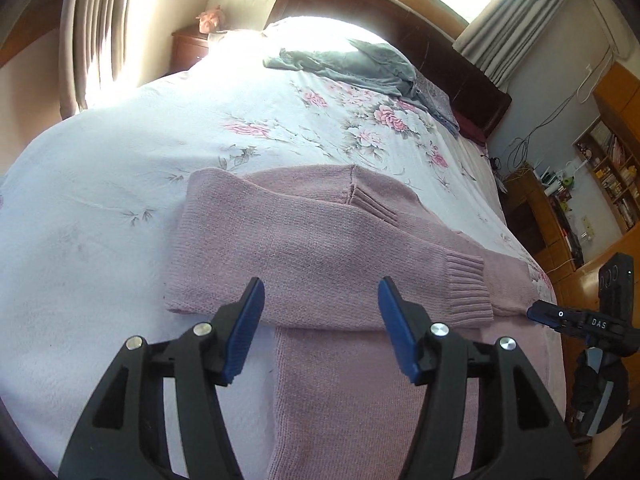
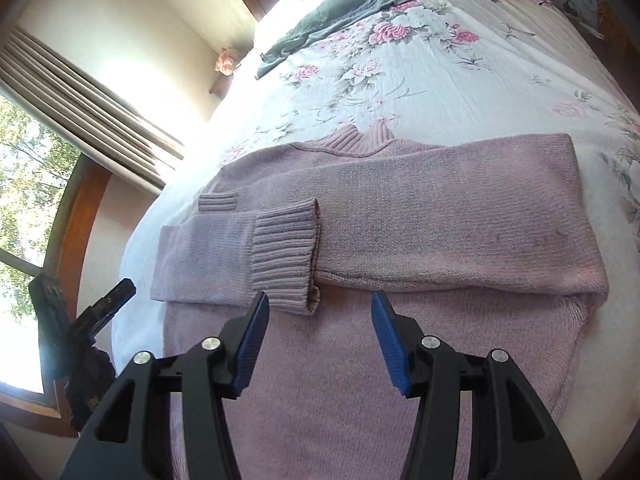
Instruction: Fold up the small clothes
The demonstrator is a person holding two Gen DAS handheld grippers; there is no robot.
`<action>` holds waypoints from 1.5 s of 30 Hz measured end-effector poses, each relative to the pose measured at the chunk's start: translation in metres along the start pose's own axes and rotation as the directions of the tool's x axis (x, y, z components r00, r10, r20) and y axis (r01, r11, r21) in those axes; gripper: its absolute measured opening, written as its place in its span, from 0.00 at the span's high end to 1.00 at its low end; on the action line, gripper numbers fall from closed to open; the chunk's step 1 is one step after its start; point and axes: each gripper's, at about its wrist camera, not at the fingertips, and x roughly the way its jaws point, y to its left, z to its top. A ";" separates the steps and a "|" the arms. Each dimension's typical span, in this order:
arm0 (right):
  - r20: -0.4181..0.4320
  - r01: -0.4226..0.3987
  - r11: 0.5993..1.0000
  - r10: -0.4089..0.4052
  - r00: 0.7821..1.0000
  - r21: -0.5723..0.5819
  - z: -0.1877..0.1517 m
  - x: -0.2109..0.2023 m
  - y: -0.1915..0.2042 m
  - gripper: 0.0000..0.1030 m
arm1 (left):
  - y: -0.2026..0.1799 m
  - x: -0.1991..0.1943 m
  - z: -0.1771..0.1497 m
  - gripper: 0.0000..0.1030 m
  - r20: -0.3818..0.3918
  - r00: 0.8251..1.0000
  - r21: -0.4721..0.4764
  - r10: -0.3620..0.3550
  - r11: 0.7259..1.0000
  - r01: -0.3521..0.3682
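Bookshelves [image 1: 612, 176] show left; sweater [image 2: 400, 220] collar [image 2: 352, 142] shows right.

From my left wrist view I can read only one marking: the white letters "DAS" on the black body of my right gripper [image 1: 538, 312], out at about four o'clock, with a small white ring mark just beside them. The books on the bookshelf [image 1: 612, 176] at three o'clock are too small to read.
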 end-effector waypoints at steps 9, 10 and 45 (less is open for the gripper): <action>-0.115 0.043 0.999 -0.046 0.992 -0.025 0.024 0.062 0.014 0.47 | 0.036 -0.007 -0.006 0.38 0.029 0.999 -0.123 -0.035 0.992 0.038; -0.116 0.044 0.999 -0.047 0.992 -0.032 0.025 0.066 0.015 0.47 | 0.037 -0.006 -0.006 0.38 0.027 0.999 -0.127 -0.033 0.991 0.036; 0.209 -0.084 0.996 0.083 0.974 -0.004 0.065 -0.109 -0.066 0.92 | -0.029 0.050 0.028 0.38 -0.055 0.997 0.010 0.048 0.999 -0.048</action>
